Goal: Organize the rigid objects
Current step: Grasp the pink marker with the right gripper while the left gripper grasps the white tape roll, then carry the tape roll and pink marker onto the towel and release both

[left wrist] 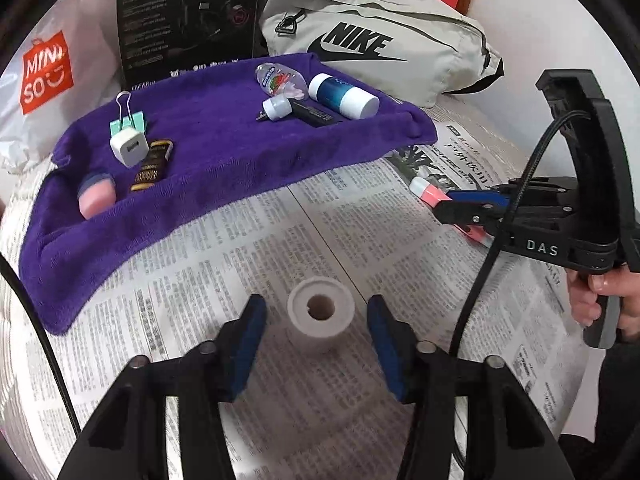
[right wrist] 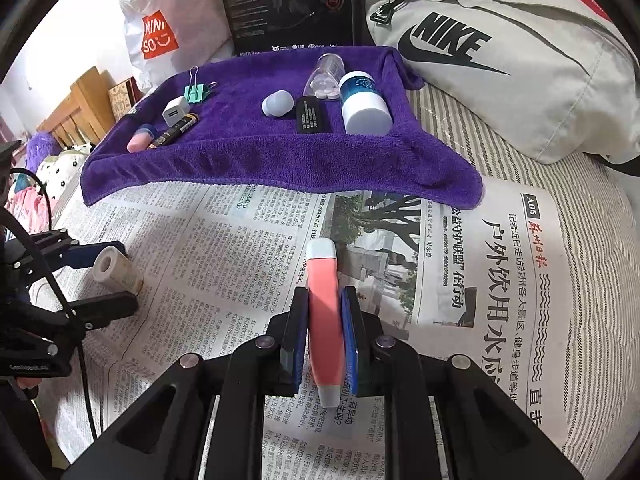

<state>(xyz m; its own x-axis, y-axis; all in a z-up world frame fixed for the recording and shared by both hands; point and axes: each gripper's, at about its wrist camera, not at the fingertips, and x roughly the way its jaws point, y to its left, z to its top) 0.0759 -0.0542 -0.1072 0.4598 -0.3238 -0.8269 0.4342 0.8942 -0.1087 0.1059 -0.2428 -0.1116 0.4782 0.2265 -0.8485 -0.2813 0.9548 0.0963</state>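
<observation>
The right tongs (right wrist: 325,340) clamp the pink tube (right wrist: 326,320) over the newspaper (right wrist: 224,240) while the left tongs (left wrist: 318,340) stand narrowly apart around the untouched white roll (left wrist: 320,318); next, I judge, comes pinching it for the purple towel (left wrist: 224,148)

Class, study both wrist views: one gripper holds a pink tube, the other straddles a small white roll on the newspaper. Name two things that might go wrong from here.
1. The white roll stands between the left gripper jaws, with gaps either side; an off-centre closing might tip it or send it rolling across the newspaper.
2. The right gripper pinches only the middle of the pink tube, so it might swivel or slip when carried to the crowded purple towel.
</observation>
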